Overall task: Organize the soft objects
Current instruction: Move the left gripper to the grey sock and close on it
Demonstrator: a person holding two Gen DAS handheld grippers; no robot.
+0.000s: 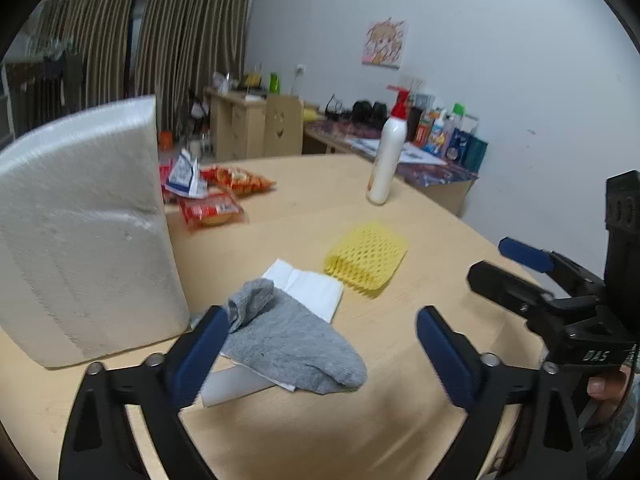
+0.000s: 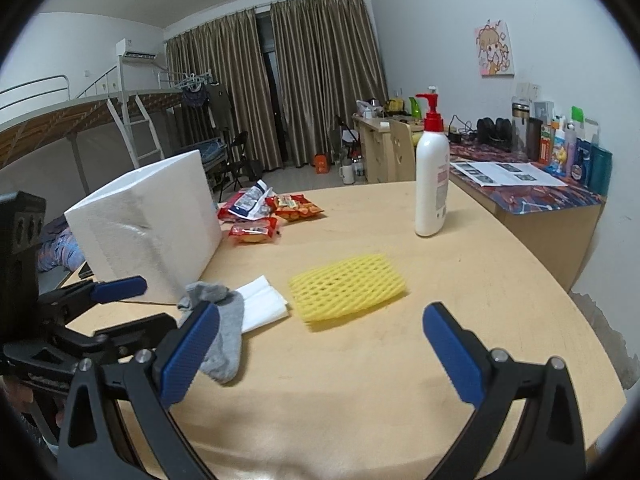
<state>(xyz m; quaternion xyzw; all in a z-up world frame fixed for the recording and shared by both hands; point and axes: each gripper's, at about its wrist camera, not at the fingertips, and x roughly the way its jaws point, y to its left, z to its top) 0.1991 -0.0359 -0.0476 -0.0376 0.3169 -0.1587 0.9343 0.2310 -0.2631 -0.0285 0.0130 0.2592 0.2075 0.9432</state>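
- Jaws of the left gripper (image 1: 322,344) stand apart over the grey fabric sock (image 1: 292,340), not pressing it.
- Jaws of the right gripper (image 2: 320,344) are also released, empty.
- Sock lies on a white folded tissue (image 1: 308,286).
- Beyond, a yellow foam fruit net (image 2: 347,286) lies on the round wooden table (image 2: 480,280).
- White foam box (image 2: 148,224) stands at left.

Both views are evenly lit from overhead by soft indoor light, with a cool cast on the walls. Black vignette rings the corners and straight lines bow near the edges. The left-wrist view is motion-smeared: the white foam box (image 1: 80,232) and red snack packets (image 1: 212,208) look soft. Faint shadows pool on the pale wooden table (image 2: 360,380) near its front edge.
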